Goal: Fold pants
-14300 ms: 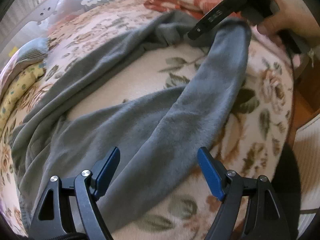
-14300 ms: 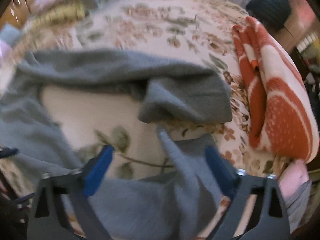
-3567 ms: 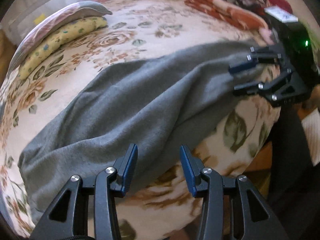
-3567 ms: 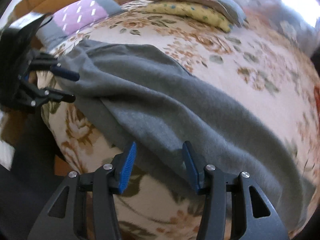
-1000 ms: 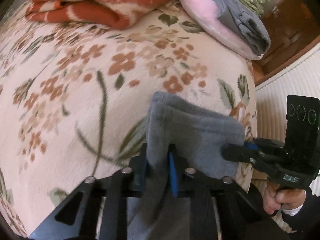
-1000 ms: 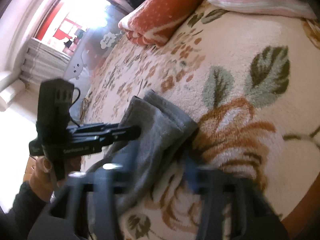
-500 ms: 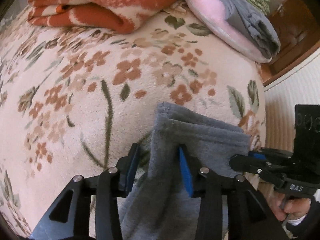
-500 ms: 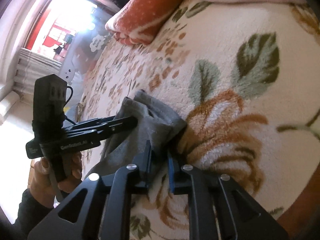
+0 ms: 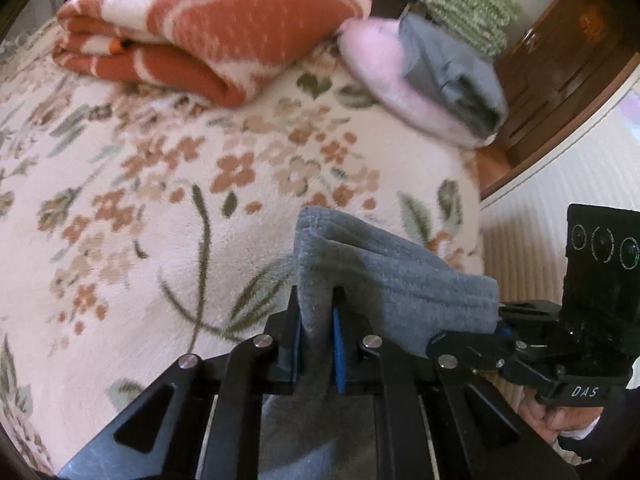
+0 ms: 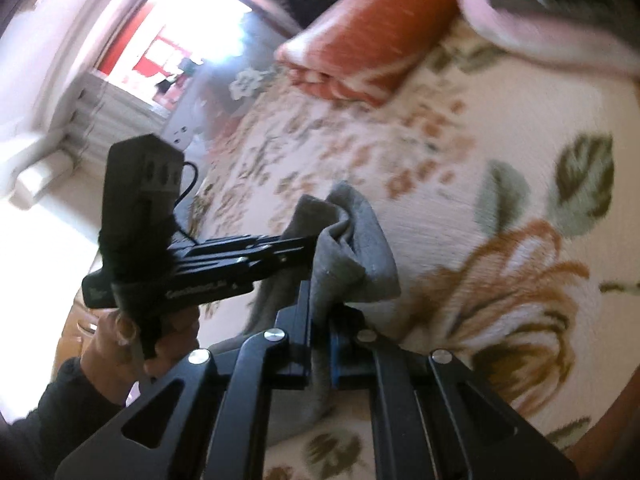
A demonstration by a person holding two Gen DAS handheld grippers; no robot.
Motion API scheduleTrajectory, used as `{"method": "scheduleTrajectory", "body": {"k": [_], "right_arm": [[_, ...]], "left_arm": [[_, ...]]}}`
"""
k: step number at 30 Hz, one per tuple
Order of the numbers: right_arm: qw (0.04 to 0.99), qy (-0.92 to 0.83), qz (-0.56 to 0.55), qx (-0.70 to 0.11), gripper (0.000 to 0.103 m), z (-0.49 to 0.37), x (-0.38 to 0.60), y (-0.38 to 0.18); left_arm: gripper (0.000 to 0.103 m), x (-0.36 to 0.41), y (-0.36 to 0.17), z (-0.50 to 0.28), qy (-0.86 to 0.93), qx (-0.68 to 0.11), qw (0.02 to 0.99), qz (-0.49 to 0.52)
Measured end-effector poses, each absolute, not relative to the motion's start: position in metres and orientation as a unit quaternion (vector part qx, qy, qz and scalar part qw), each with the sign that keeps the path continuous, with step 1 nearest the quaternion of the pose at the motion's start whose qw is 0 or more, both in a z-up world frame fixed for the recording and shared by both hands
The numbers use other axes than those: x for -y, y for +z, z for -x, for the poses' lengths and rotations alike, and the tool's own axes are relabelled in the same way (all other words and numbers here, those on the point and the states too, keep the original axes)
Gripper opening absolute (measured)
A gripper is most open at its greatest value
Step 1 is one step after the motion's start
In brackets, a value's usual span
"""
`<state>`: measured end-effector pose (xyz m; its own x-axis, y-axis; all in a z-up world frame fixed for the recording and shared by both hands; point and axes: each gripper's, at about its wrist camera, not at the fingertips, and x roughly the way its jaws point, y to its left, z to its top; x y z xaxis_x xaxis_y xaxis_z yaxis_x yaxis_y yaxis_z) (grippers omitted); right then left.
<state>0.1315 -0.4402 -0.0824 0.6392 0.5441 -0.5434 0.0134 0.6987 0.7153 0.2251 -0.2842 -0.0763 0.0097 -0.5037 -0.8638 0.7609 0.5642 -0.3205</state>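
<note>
The grey pants (image 9: 384,280) are held up by one end over the floral bed cover (image 9: 140,208). My left gripper (image 9: 316,336) is shut on one corner of that end. My right gripper (image 10: 320,356) is shut on the other corner of the pants (image 10: 352,248). In the left wrist view the right gripper (image 9: 500,324) pinches the cloth at the right. In the right wrist view the left gripper (image 10: 308,252) grips it from the left. The rest of the pants hangs below, hidden by the grippers.
A folded orange-and-white blanket (image 9: 208,36) lies at the back of the bed. Beside it is a pink cushion (image 9: 384,80) with folded grey cloth (image 9: 452,72) on top. The bed edge (image 9: 476,208) drops to a wooden floor at the right.
Half a second ago my left gripper stood open around the pants corner; now it is shut on it. Both grippers have lifted the end slightly off the cover.
</note>
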Motion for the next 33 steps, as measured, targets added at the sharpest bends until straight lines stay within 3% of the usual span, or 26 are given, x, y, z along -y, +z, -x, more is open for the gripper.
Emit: {"method": "scheduleTrajectory", "body": {"k": [8, 14, 29, 33], "right_arm": [[0.832, 0.254, -0.326, -0.371, 0.007, -0.117, 0.393, -0.035], [0.815, 0.334, -0.288, -0.376, 0.007, -0.099, 0.326, -0.011], [0.745, 0.446, -0.218, -0.446, 0.007, -0.080, 0.168, -0.051], [0.732, 0.461, -0.196, -0.462, 0.009, -0.078, 0.133, -0.060]], "left_arm": [[0.011, 0.191, -0.017, -0.200, -0.444, -0.498, 0.743, -0.061], [0.011, 0.113, -0.001, -0.160, -0.413, -0.477, 0.776, -0.008], [0.011, -0.054, -0.054, -0.096, -0.299, -0.497, 0.806, 0.116], [0.018, -0.091, -0.073, -0.085, -0.260, -0.523, 0.802, 0.128]]}}
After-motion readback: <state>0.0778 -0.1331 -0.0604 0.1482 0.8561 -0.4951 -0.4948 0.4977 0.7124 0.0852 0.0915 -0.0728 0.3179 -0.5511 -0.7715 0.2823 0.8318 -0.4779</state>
